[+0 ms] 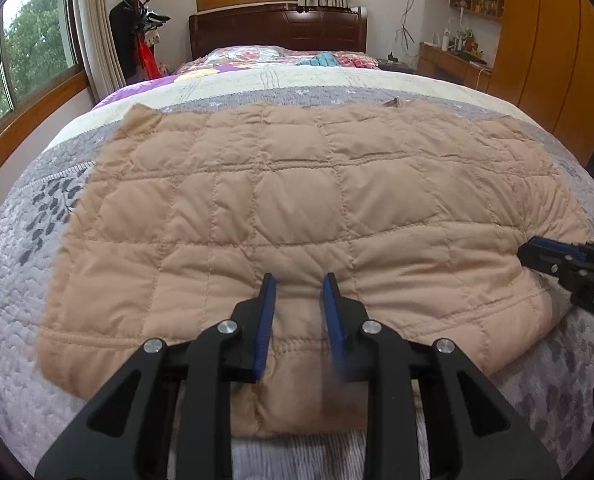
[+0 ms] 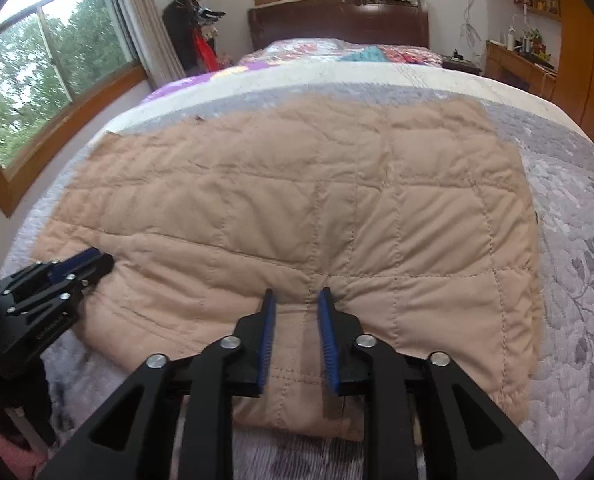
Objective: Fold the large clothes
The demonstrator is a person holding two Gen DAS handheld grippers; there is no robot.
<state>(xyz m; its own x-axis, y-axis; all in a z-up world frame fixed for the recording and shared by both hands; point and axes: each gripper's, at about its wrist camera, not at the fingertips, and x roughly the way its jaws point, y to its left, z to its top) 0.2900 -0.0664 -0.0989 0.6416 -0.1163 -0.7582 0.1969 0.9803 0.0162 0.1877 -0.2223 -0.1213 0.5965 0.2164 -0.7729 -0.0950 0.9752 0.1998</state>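
Note:
A tan quilted jacket (image 1: pixel 281 208) lies spread flat across the grey bedspread, also in the right wrist view (image 2: pixel 297 208). My left gripper (image 1: pixel 299 280) is over the jacket's near edge, jaws part open with a fold of fabric between the blue pads; it also shows at the left of the right wrist view (image 2: pixel 83 264). My right gripper (image 2: pixel 297 294) is likewise at the near edge further right, jaws part open around the fabric; it shows at the right of the left wrist view (image 1: pixel 537 250).
The grey patterned bedspread (image 1: pixel 25 264) covers the bed. Colourful pillows (image 1: pixel 257 56) and a dark headboard (image 1: pixel 277 28) are at the far end. Windows (image 1: pixel 29 52) and a coat stand (image 1: pixel 137 24) at left; a wooden wardrobe (image 1: pixel 557 40) and desk at right.

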